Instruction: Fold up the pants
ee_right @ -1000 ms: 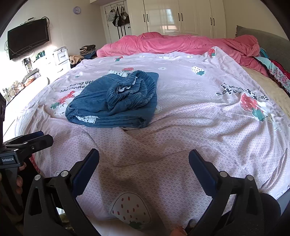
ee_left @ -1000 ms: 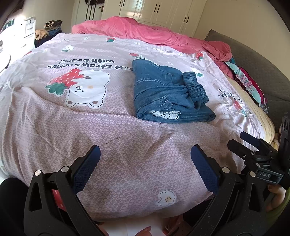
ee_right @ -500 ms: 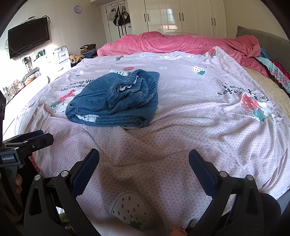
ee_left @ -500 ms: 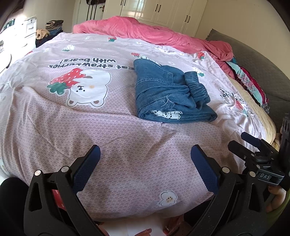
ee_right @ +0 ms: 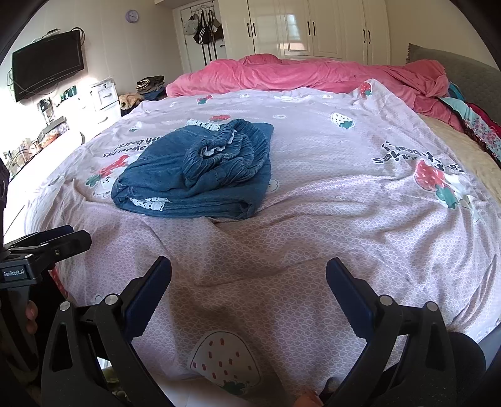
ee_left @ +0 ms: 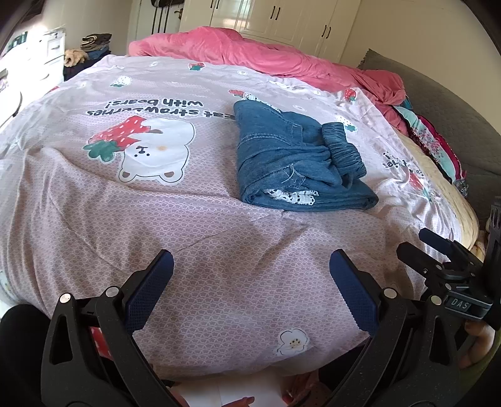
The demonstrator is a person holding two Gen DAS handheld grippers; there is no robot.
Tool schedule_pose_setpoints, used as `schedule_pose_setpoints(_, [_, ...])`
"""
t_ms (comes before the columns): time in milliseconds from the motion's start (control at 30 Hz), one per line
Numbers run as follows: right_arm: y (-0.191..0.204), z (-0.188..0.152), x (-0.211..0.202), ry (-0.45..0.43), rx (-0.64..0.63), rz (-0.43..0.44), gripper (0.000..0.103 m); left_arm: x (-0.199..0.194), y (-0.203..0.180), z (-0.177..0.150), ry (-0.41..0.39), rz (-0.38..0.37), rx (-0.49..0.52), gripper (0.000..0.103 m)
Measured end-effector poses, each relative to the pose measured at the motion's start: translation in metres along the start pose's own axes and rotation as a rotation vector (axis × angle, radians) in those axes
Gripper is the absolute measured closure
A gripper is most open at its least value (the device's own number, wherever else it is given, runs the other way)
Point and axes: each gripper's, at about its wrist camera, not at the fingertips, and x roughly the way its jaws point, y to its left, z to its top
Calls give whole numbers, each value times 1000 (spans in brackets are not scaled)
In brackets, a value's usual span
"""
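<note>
A pair of blue denim pants [ee_left: 291,162] lies folded in a compact bundle on the bed's pink printed cover [ee_left: 219,250], the elastic waistband on top; it also shows in the right wrist view [ee_right: 200,175]. My left gripper [ee_left: 250,266] is open and empty, held over the near edge of the bed, well short of the pants. My right gripper [ee_right: 249,272] is open and empty too, at the same near edge. Each gripper shows at the side of the other's view.
A crumpled pink duvet [ee_right: 313,75] lies across the far end of the bed. Colourful bedding [ee_left: 432,141] and a grey headboard [ee_left: 454,103] are on the right. White wardrobes [ee_right: 313,28], a drawer unit [ee_right: 103,97] and a wall television [ee_right: 47,72] stand beyond.
Both grippers stay open and almost still; the views have shifted only slightly. The pants have not moved.
</note>
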Motion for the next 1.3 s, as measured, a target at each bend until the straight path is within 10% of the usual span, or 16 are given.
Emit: schedule_pose_setpoints(1300, [-11,2,4,22,24,-19,4,5,-4,3,39,17,8,9])
